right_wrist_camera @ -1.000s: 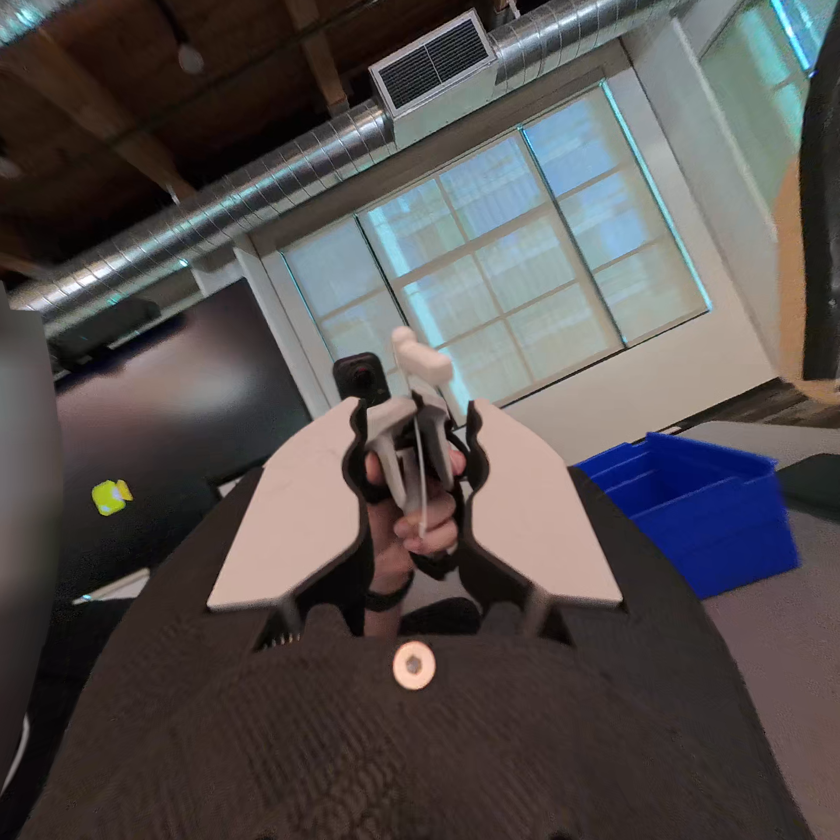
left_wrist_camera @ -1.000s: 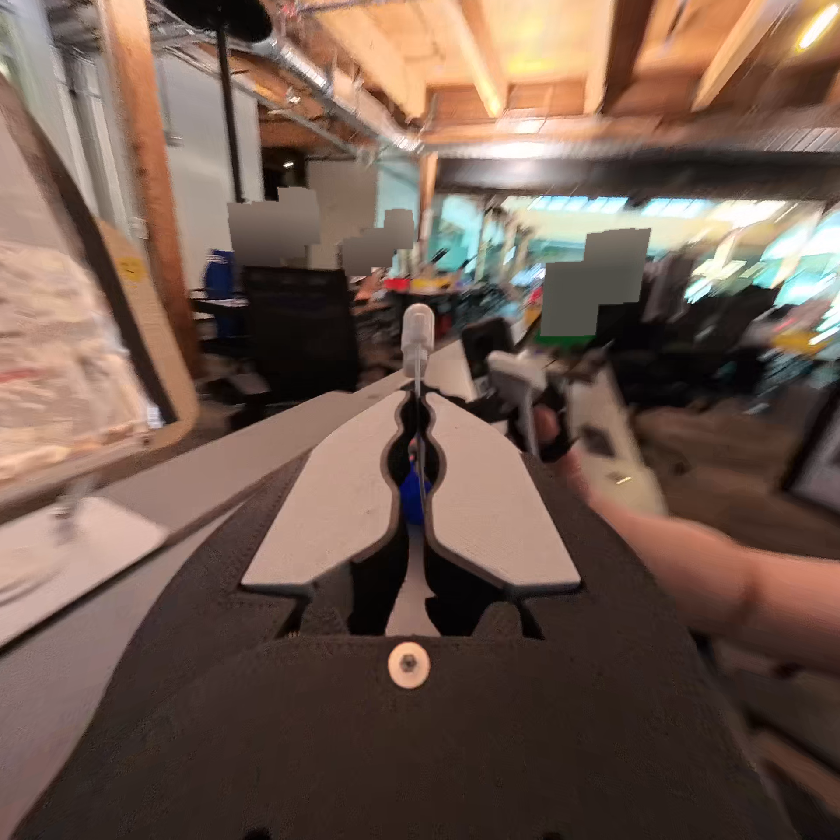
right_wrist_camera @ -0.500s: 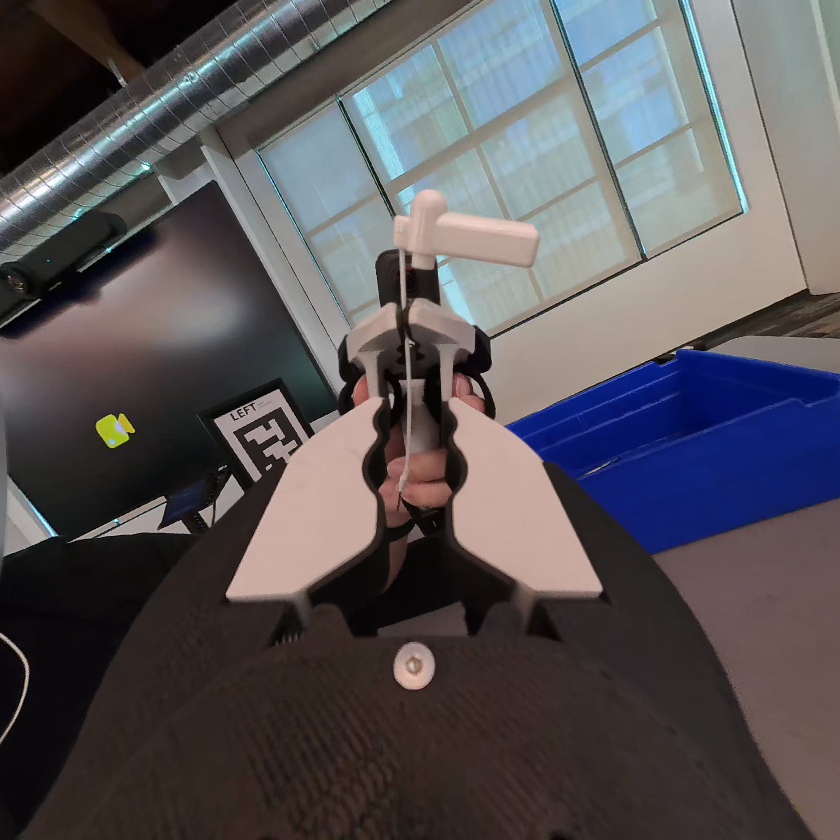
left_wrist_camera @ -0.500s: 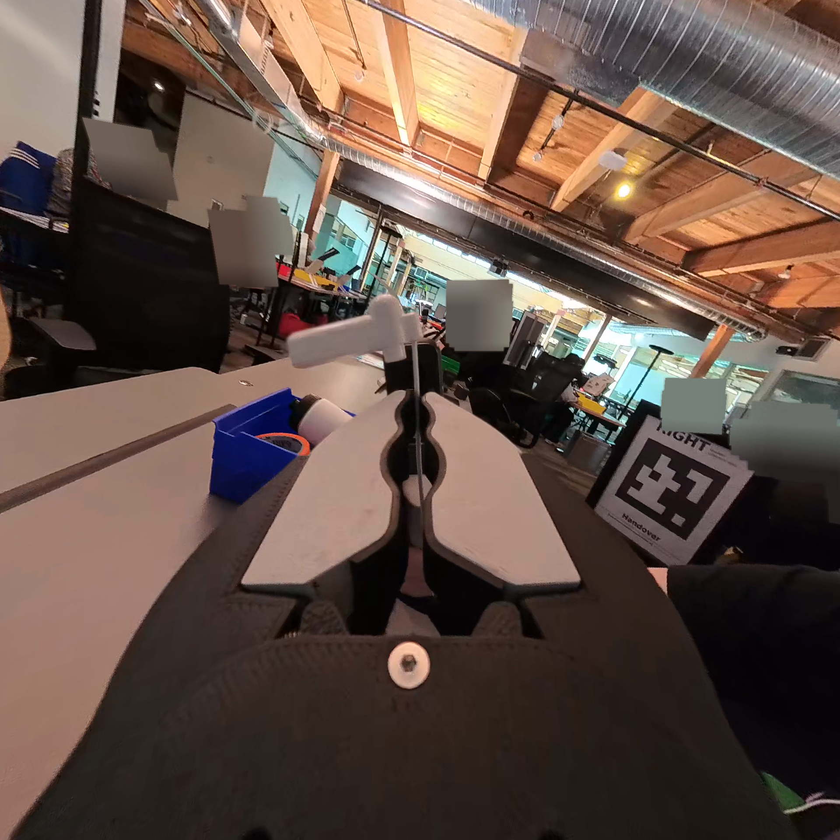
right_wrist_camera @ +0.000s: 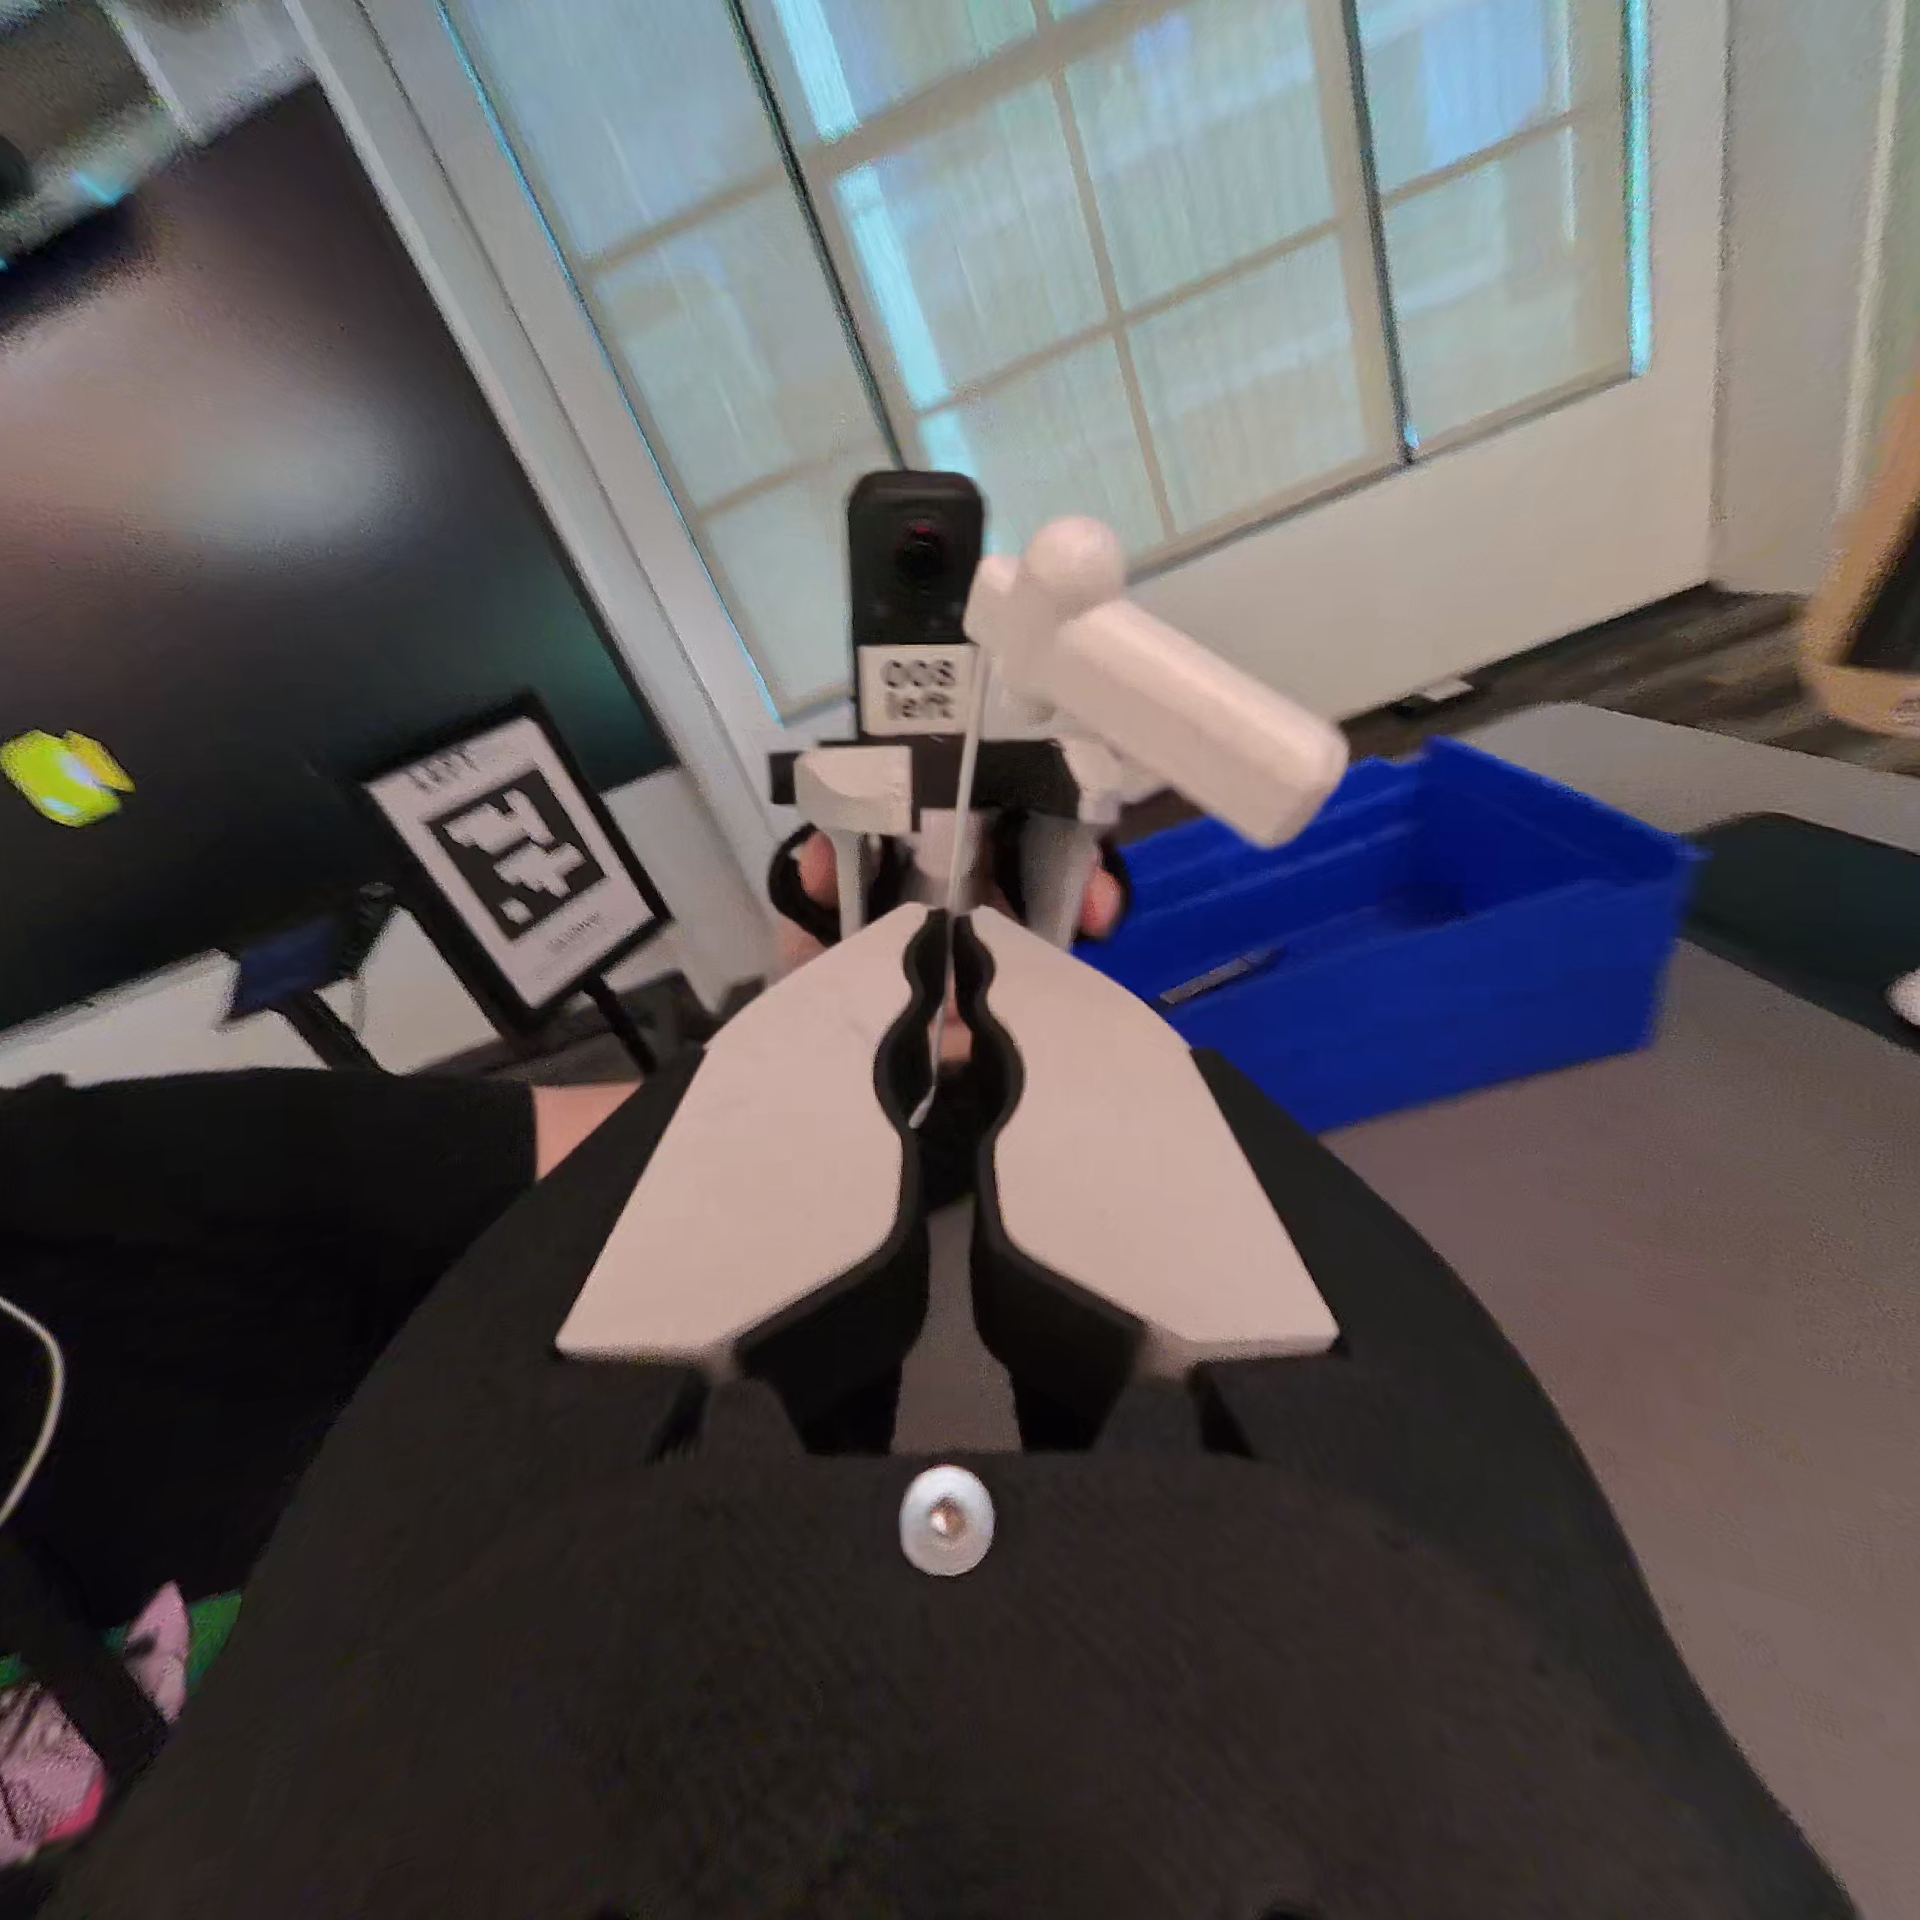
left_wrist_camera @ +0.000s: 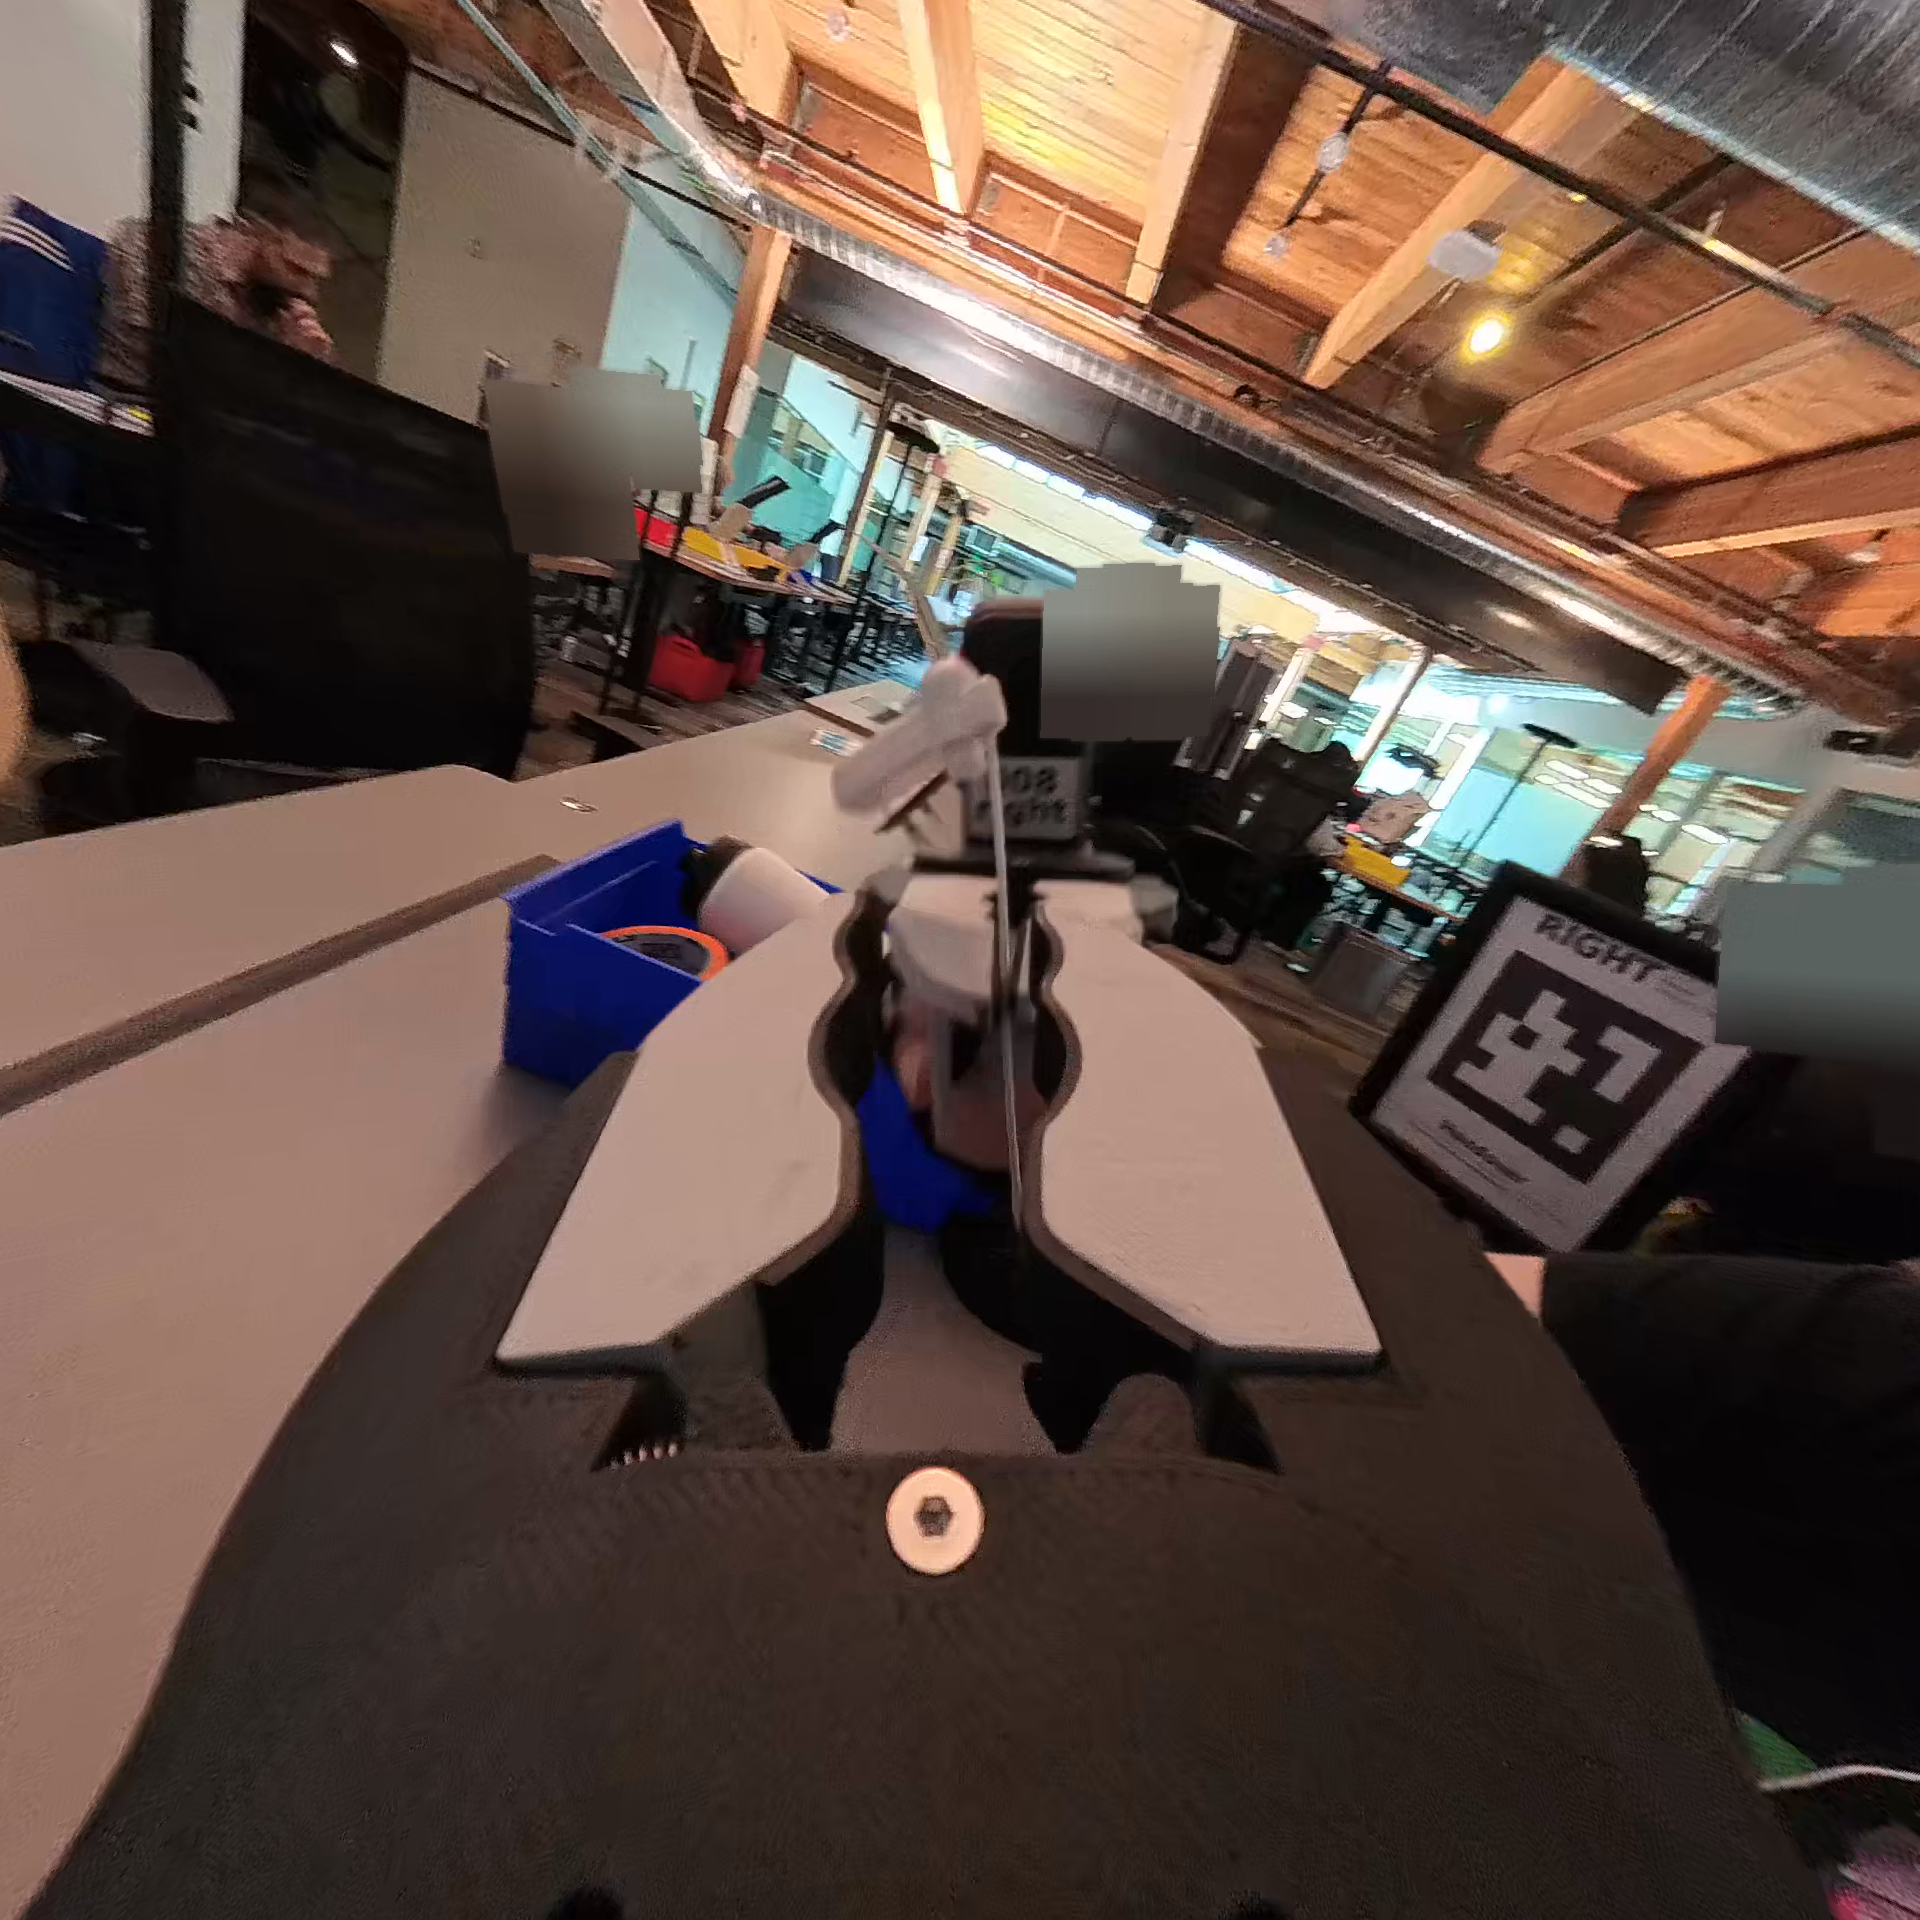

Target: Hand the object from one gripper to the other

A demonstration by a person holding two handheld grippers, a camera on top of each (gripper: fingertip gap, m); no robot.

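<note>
Left view: our left gripper spread wide; white tag on thin wire between fingers.
Right view: our right gripper clenched on wire. Tag light, rigid, top-heavy; we judge wire best hold.

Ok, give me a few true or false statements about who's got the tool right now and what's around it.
1. The right gripper is shut on the thin rod of the white T-handled tool. True.
2. The left gripper is clamped shut. False: its fingers stand apart.
3. The tool's handle lies on the table. False: it is held up in the air.
4. The blue bin holds a white bottle. True.
</note>
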